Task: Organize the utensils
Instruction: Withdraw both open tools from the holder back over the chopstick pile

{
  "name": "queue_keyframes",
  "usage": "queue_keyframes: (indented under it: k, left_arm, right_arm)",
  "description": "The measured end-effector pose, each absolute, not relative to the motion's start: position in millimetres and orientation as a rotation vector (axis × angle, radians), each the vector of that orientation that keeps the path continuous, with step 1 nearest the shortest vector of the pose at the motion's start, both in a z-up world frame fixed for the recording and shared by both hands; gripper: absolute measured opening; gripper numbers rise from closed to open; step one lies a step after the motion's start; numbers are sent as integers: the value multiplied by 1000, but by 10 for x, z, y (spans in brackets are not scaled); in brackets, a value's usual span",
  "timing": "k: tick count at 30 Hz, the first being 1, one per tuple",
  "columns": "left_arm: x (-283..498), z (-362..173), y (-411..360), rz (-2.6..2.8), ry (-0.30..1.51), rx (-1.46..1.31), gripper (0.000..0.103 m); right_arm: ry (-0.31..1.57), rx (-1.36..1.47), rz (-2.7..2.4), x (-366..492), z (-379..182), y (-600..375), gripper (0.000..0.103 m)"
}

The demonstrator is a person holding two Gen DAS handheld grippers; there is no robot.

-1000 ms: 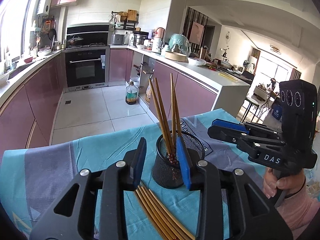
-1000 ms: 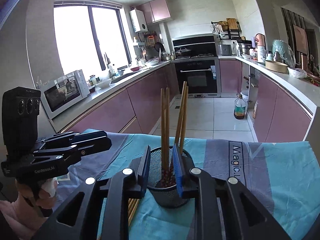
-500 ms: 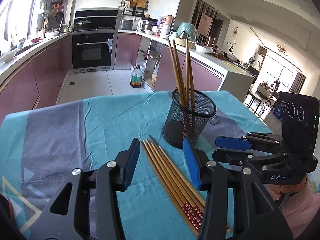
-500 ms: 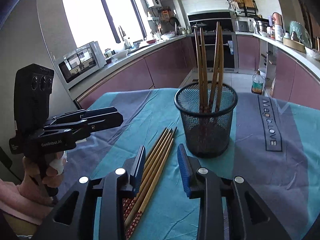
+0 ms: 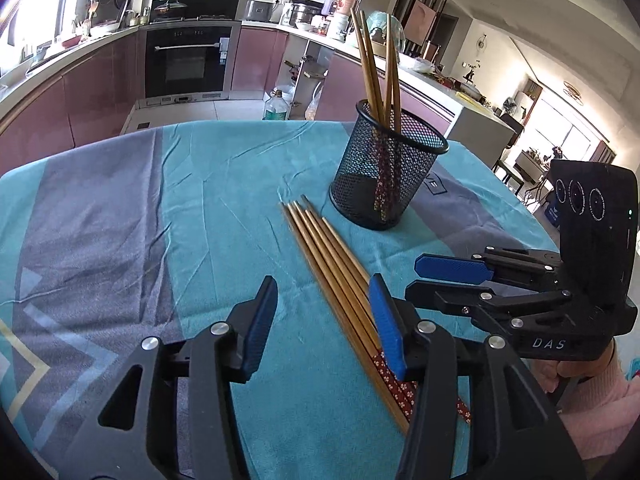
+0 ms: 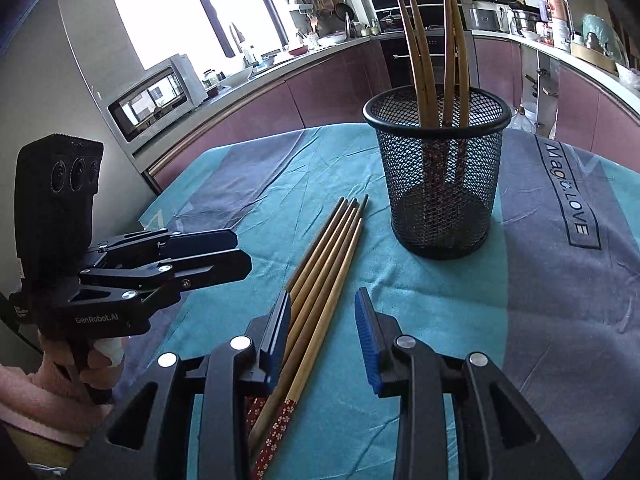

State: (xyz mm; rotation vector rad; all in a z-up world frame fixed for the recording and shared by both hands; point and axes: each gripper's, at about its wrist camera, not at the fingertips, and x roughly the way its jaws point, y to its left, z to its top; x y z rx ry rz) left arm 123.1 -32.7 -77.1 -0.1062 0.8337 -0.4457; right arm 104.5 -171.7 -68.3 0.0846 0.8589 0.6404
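Observation:
A black mesh cup [image 5: 384, 176] [image 6: 440, 184] stands on the teal tablecloth [image 5: 200, 200] with several wooden chopsticks [image 5: 374, 60] [image 6: 420, 48] upright in it. Several more chopsticks [image 5: 320, 248] [image 6: 332, 248] lie side by side on the cloth beside the cup, their red patterned ends toward me. My left gripper [image 5: 322, 292] [image 6: 236, 250] hovers low over their near half, its jaws opening, pads apart and pressing on nothing. My right gripper [image 6: 323, 300] [image 5: 414, 278] is open too, with the near ends of the flat chopsticks under its left finger.
The cloth-covered table ends in a rounded far edge just behind the cup. Beyond it are kitchen counters with purple cabinets, an oven [image 5: 188, 60] and a microwave [image 6: 156, 96]. A person's hands in pink sleeves [image 5: 592, 400] hold both grippers.
Both grippers have dropped from around the mesh cup's top down to the chopsticks lying on the cloth, tilting further downward. Both sets of jaws stand wider than before.

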Motion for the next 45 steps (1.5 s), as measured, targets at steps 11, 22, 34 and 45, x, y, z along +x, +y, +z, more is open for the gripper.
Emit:
queue_keyframes:
  k: [11, 22, 34, 45]
  left_arm:
    - [1198, -943, -425, -451, 883, -77, 47]
    - [1239, -1039, -553, -405, 906, 10, 47]
    - [1283, -1067, -626, -387, 902, 80, 48]
    - [1241, -1078, -567, -424, 903, 87, 31]
  right_arm:
    - [892, 45, 628, 1028, -799, -1608, 30]
    - [904, 15, 583, 1062, -874, -1612, 26]
    - [891, -31, 560, 1063, -879, -1570, 26]
    - [900, -42, 547, 1081, -897, -1581, 21]
